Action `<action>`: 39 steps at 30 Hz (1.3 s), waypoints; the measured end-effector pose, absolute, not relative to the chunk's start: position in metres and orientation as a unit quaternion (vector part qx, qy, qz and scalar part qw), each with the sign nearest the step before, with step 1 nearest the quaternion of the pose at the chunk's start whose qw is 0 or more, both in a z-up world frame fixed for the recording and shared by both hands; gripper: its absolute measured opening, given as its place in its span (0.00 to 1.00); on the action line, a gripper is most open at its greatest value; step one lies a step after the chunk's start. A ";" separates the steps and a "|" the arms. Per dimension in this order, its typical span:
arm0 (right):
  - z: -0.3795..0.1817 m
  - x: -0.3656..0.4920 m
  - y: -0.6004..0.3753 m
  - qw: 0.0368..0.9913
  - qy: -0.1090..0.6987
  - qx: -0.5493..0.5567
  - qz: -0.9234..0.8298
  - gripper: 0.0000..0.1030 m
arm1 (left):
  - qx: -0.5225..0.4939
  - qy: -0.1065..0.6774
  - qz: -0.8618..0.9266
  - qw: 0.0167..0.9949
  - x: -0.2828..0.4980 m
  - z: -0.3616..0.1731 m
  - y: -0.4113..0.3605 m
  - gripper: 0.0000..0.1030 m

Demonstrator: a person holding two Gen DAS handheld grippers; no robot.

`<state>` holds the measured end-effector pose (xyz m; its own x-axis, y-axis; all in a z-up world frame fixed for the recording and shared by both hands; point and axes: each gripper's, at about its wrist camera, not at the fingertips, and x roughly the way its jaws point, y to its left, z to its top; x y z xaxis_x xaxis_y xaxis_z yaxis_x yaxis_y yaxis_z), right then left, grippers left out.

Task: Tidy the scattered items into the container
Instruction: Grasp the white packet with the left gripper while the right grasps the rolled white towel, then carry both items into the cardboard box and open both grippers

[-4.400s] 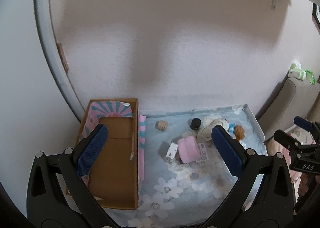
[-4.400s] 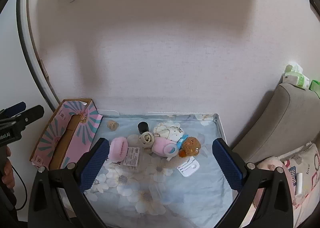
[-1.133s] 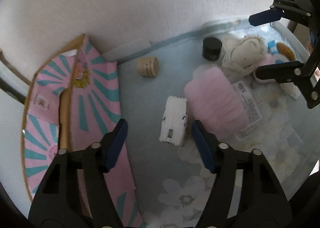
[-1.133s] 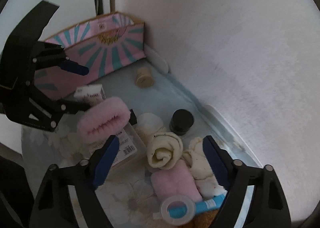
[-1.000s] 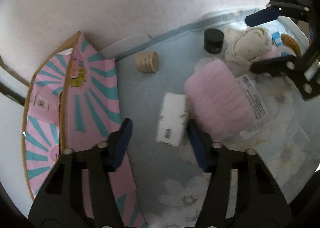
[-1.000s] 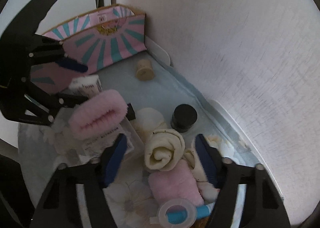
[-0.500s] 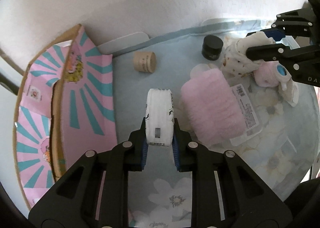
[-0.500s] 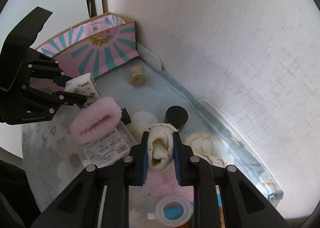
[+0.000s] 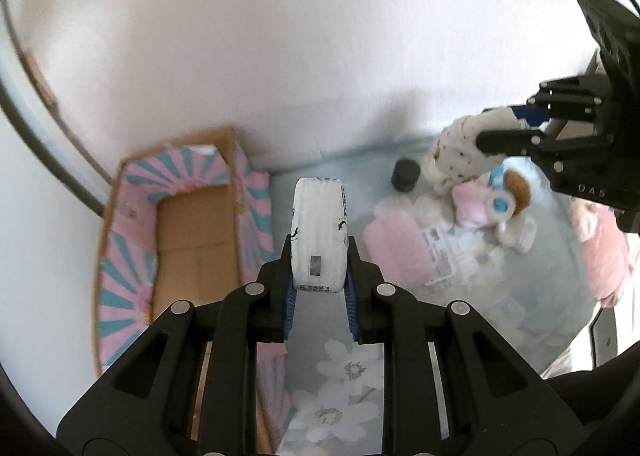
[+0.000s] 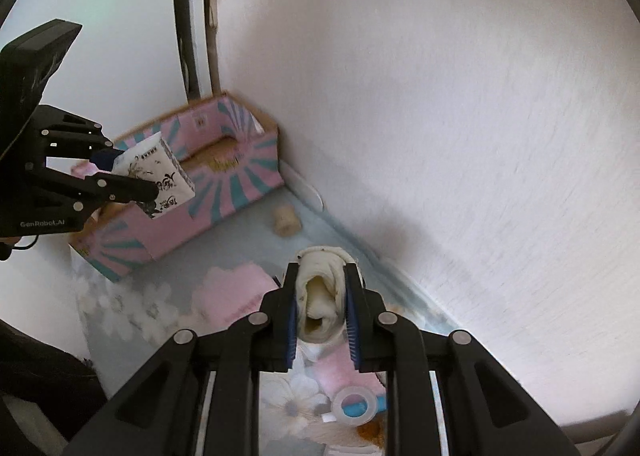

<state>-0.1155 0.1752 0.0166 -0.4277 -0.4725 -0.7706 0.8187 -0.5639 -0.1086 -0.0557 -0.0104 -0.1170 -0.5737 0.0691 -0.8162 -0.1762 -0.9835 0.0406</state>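
Note:
A white tissue pack [image 9: 319, 232] is clamped in my left gripper [image 9: 319, 288], lifted off the blue floral mat and just right of the pink-and-teal cardboard box [image 9: 132, 252]. In the right wrist view the same tissue pack [image 10: 154, 177] hangs by the box [image 10: 224, 191] in my left gripper [image 10: 120, 175]. My right gripper [image 10: 321, 324] is shut on a rolled cream cloth [image 10: 321, 296], raised above the mat. From the left wrist view that cream cloth [image 9: 456, 151] and my right gripper [image 9: 508, 123] show at the upper right.
A fluffy pink item with a label [image 9: 400, 252], a black jar [image 9: 405, 174], a pink roll and small bear toy [image 9: 492, 201] lie on the mat [image 9: 340, 376]. A small cork-coloured roll [image 10: 286, 220] sits near the wall. A tape ring [image 10: 356, 406] lies close below my right gripper.
Both grippers have risen off the mat with their loads. The left one has carried the tissue pack toward the box; the right one has lifted the cream cloth clear of the pile.

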 end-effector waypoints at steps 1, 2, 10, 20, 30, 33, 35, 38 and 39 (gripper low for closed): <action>0.025 -0.113 0.173 0.399 0.242 0.354 -0.810 0.18 | -0.450 0.056 0.888 0.068 -0.052 -0.108 -0.016 0.17; 0.036 -0.110 0.169 0.400 0.240 0.351 -0.812 0.18 | -0.445 0.053 0.892 0.067 -0.049 -0.100 -0.022 0.17; 0.089 -0.099 0.116 0.415 0.235 0.335 -0.812 0.18 | -0.419 0.023 0.907 0.039 -0.027 -0.054 -0.082 0.18; 0.102 -0.102 0.012 0.461 0.224 0.353 -0.783 0.18 | -0.444 -0.025 0.895 -0.026 -0.009 -0.064 -0.160 0.17; 0.054 -0.116 -0.081 0.470 0.228 0.416 -0.744 0.18 | -0.482 -0.066 0.873 -0.035 -0.003 -0.112 -0.194 0.17; 0.036 -0.124 -0.094 0.462 0.228 0.439 -0.737 0.18 | -0.495 -0.076 0.865 -0.033 -0.002 -0.128 -0.199 0.17; 0.023 -0.129 -0.102 0.455 0.231 0.453 -0.731 0.18 | -0.502 -0.077 0.861 -0.031 -0.001 -0.141 -0.197 0.17; 0.008 -0.131 -0.111 0.449 0.237 0.467 -0.724 0.18 | -0.517 -0.077 0.853 -0.021 -0.002 -0.159 -0.192 0.17; 0.003 -0.132 -0.113 0.447 0.238 0.472 -0.721 0.18 | -0.521 -0.077 0.850 -0.017 -0.003 -0.163 -0.192 0.17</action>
